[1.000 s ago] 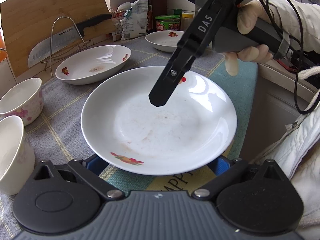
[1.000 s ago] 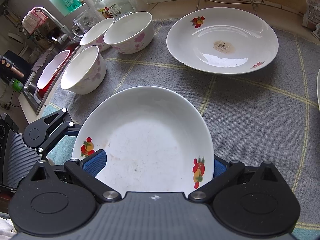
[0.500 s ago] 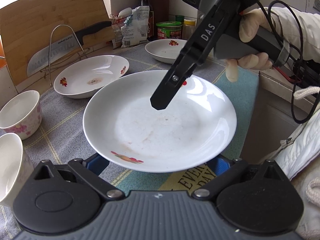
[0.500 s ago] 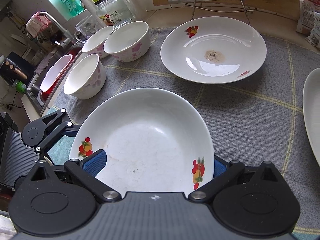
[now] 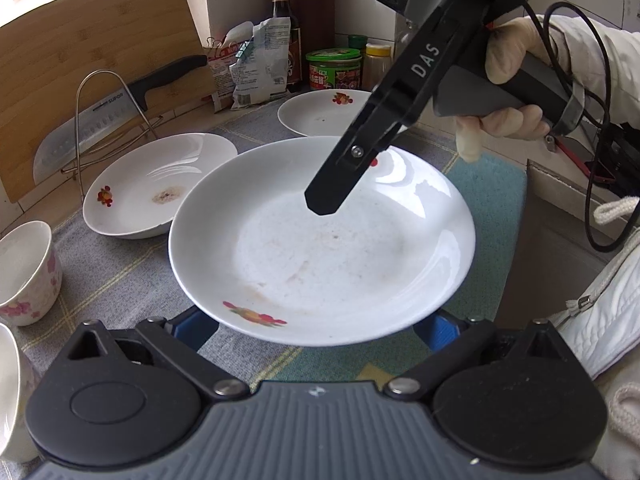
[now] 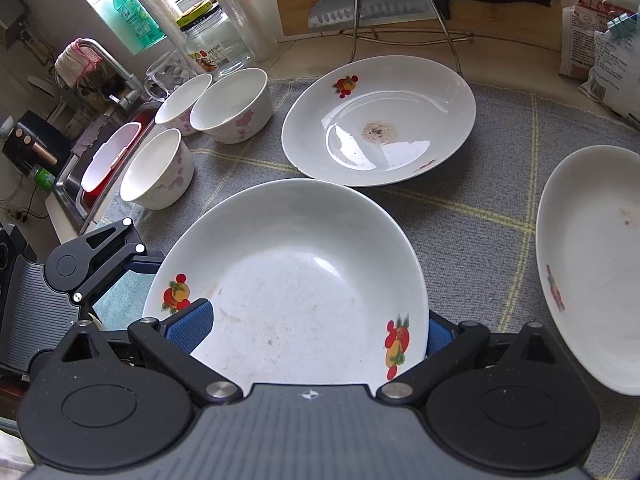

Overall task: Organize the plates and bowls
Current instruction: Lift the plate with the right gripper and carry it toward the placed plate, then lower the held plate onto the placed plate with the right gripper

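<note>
Seen from the left wrist, the held plate [image 5: 320, 248] fills the middle of the frame, a white dish with a fruit print on its near rim and faint smears inside, raised off the grey checked cloth [image 5: 120, 280]. The left gripper [image 5: 316, 328] has its jaws spread wide, and both blue pads [image 5: 192, 326] peek out from under the plate's near edge, so the dish lies over them rather than between them. This view alone shows the right tool from outside: one black finger [image 5: 340, 176] reaches in over the plate's far side with its tip above the well, and a gloved right hand [image 5: 508, 92] is wrapped round the handle. The other finger is hidden. From the right wrist, the right gripper [image 6: 312, 326] has its pads far apart too, the left-side pad lying over the rim and the other tucked behind it. Whether it truly pinches the plate cannot be told. Only this camera takes in the three flowered bowls [image 6: 230, 106] clustered at the cloth's far left corner beside the sink [image 6: 72, 184]. A second plate [image 6: 380, 120] with a dark stain rests on the cloth just beyond the held one, and a third plate [image 6: 592, 268] lies at the right edge. Behind them a knife [image 6: 400, 4] sits on a wire rack against a cutting board [image 6: 520, 28]
</note>
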`<state>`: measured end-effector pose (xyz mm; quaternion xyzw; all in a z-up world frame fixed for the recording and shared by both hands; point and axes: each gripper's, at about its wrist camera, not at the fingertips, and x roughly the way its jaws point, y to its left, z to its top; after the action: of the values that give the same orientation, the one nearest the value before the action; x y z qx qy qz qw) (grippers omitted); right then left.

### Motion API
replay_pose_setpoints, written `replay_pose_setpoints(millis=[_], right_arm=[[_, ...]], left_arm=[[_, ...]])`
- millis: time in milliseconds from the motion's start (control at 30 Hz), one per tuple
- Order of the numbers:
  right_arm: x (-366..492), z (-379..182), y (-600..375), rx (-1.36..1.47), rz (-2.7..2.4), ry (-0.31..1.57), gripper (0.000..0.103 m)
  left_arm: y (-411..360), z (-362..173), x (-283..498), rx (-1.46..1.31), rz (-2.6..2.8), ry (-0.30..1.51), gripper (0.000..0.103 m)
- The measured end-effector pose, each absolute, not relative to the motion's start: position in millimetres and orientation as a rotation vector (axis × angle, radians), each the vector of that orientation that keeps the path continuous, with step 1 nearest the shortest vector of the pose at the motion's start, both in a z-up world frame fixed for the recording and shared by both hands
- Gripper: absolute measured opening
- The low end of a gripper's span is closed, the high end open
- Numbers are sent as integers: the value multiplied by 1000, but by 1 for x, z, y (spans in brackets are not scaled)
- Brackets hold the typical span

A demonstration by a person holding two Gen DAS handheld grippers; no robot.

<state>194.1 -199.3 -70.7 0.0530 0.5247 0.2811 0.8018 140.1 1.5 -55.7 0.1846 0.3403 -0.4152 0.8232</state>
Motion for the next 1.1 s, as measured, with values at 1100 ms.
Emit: replay_pose_setpoints(millis=[1100], right_arm=[[226,-70,-345,178,527,1047,103]], left_arm=[[-137,-55,199,446,-940,708,101]])
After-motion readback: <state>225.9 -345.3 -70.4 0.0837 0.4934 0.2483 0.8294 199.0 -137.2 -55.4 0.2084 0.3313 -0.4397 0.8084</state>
